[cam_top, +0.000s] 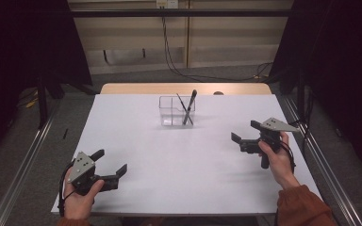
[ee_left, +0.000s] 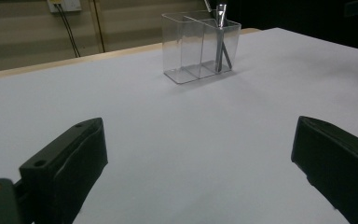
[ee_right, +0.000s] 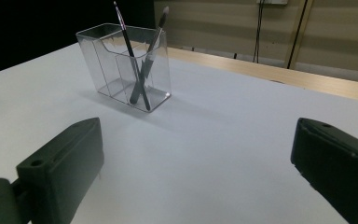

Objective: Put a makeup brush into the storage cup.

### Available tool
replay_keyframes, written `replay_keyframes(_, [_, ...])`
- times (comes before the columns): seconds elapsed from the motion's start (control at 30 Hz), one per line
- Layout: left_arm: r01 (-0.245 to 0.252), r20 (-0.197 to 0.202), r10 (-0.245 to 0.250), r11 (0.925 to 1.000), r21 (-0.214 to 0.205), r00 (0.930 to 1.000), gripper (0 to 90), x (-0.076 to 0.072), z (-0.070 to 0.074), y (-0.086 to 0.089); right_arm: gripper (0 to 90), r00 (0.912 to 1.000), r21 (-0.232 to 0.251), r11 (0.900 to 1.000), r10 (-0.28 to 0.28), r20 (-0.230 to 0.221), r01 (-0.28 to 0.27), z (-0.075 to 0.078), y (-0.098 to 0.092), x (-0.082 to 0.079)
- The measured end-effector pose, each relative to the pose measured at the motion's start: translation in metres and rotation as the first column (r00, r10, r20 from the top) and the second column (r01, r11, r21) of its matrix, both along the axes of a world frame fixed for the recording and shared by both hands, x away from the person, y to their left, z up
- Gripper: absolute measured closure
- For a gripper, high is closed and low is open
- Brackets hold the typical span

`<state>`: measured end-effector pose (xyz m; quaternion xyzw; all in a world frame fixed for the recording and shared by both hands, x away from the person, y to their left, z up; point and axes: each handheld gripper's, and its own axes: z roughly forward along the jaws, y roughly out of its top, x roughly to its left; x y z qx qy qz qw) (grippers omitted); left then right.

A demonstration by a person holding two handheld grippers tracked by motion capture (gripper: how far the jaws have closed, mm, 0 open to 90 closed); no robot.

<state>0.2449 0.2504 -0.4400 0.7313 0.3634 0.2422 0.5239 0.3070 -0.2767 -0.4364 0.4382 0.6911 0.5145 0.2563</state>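
A clear plastic holder (cam_top: 176, 111) (ee_left: 199, 45) (ee_right: 123, 65) with compartments stands upright at the table's far middle. Two dark pens (cam_top: 188, 107) (ee_right: 142, 70) lean crossed in its right compartment; a pen (ee_left: 220, 37) shows through the wall in the left gripper view. My left gripper (cam_top: 110, 163) (ee_left: 200, 172) rests open at the near left of the white table (cam_top: 179, 174), nothing between its jaws. My right gripper (cam_top: 244, 133) (ee_right: 198, 172) is held open at the right, also empty. Both point toward the holder from a distance.
The white sheet covers the table; a strip of wooden tabletop (cam_top: 184, 88) shows behind it. Metal rails (cam_top: 26, 160) run along both sides. Cables (cam_top: 169, 56) hang down the back wall. Dark curtains flank the space.
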Motion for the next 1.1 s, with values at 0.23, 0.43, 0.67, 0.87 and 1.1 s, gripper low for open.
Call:
replay_keyframes(0.23, [-0.013,-0.001,0.013,0.9999,-0.007,0.9999,3.3,-0.001,0.0,0.002,2.1,0.9999,0.006,0.9999,-0.012,0.011,0.011,0.0,-0.007,-0.016])
replay_keyframes(0.43, [-0.01,0.006,0.01,0.9999,-0.002,0.9999,3.2,-0.001,0.001,0.002,2.2,0.9995,0.01,0.9996,-0.027,0.013,0.027,-0.003,-0.015,-0.028])
replay_keyframes(0.67, [-0.018,0.008,0.018,0.9998,-0.005,0.9998,3.3,-0.002,0.001,0.003,2.5,0.9992,0.003,0.9992,-0.039,0.011,0.039,-0.007,-0.022,-0.04])
replay_keyframes(0.87, [-0.014,0.007,0.014,0.9999,0.0,0.9999,3.2,-0.002,0.001,0.003,2.5,0.9985,-0.009,0.9985,-0.054,0.014,0.054,-0.008,-0.028,-0.05])
replay_keyframes(1.1, [-0.014,0.009,0.014,0.9999,-0.002,0.9999,3.2,-0.004,0.002,0.003,2.5,0.9978,-0.006,0.9978,-0.066,0.005,0.066,-0.013,-0.033,-0.062])
